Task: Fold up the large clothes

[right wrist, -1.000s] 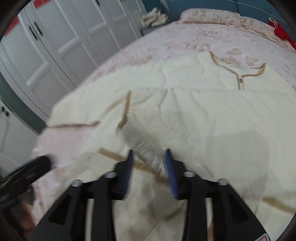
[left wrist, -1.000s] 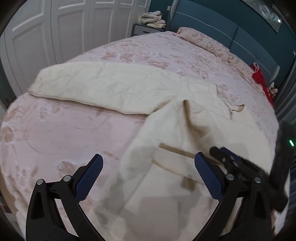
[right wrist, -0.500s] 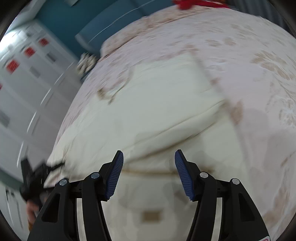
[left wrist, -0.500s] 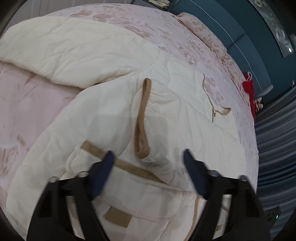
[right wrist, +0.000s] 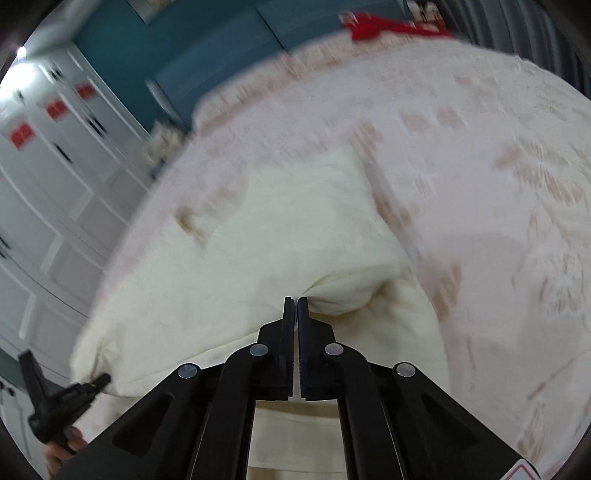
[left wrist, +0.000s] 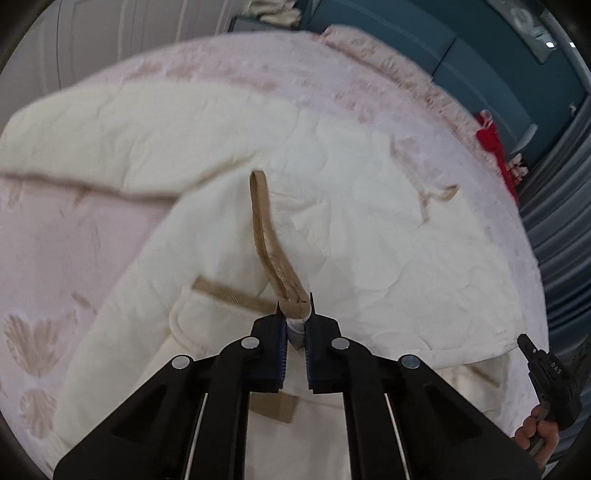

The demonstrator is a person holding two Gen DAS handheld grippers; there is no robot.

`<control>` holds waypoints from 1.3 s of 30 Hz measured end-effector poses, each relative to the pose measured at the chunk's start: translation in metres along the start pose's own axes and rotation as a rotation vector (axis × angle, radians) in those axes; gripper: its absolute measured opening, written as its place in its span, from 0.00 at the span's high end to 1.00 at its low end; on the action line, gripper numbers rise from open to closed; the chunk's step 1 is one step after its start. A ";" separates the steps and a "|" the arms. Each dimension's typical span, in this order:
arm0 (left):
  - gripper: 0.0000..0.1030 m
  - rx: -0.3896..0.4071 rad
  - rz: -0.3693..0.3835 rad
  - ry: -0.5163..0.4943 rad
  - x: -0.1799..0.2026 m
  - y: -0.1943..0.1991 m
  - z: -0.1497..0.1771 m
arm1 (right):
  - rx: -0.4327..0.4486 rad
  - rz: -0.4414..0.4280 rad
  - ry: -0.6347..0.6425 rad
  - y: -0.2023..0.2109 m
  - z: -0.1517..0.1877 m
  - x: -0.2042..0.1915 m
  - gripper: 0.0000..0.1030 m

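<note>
A large cream quilted garment (left wrist: 351, 206) with tan trim lies spread on a pink floral bed (left wrist: 66, 229). My left gripper (left wrist: 295, 314) is shut on a tan-edged fold of the garment (left wrist: 291, 306), from which a tan band (left wrist: 264, 229) runs away across the cloth. In the right wrist view the garment (right wrist: 258, 251) fills the middle, blurred. My right gripper (right wrist: 296, 306) is shut on a bunched cream fold (right wrist: 343, 295) at its tips. Each gripper shows at the edge of the other's view: the right one (left wrist: 550, 376) and the left one (right wrist: 55, 402).
A teal headboard (left wrist: 461, 48) and pillows stand at the bed's far end. White wardrobe doors (right wrist: 48, 177) line the left side. A red item (left wrist: 495, 140) lies at the bed's right edge, next to grey curtains (left wrist: 554, 221). Folded cloths sit on a nightstand (left wrist: 269, 14).
Both grippers were open half a second ago and have closed on the garment. The left one came down onto the tan-edged fold; the right one swung to the garment's right side and gripped a fold.
</note>
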State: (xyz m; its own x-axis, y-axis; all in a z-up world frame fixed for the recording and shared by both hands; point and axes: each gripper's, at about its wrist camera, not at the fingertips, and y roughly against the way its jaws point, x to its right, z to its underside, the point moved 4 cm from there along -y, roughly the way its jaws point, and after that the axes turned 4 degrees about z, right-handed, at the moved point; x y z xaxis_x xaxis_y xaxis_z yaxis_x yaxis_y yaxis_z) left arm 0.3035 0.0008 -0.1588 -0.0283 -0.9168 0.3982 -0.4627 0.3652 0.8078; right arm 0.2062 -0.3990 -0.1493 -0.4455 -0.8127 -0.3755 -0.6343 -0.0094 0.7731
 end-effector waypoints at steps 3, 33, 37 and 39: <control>0.92 0.009 -0.032 -0.013 -0.003 -0.012 0.007 | -0.083 0.079 -0.022 -0.025 0.013 0.022 1.00; 0.61 0.139 -0.152 -0.191 0.035 -0.032 0.020 | 0.013 0.234 0.233 -0.049 0.003 0.004 1.00; 0.61 0.169 -0.154 -0.202 0.033 -0.035 0.023 | 0.032 0.241 0.236 -0.053 0.006 0.002 1.00; 0.60 0.181 -0.166 -0.212 0.034 -0.037 0.024 | 0.036 0.239 0.234 -0.054 0.007 0.003 1.00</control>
State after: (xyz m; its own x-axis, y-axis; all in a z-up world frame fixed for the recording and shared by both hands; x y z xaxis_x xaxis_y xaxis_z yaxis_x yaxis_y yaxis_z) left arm 0.2982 -0.0479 -0.1856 -0.1144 -0.9816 0.1531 -0.6258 0.1909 0.7563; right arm 0.2349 -0.3973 -0.1959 -0.4300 -0.9011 -0.0554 -0.5533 0.2146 0.8048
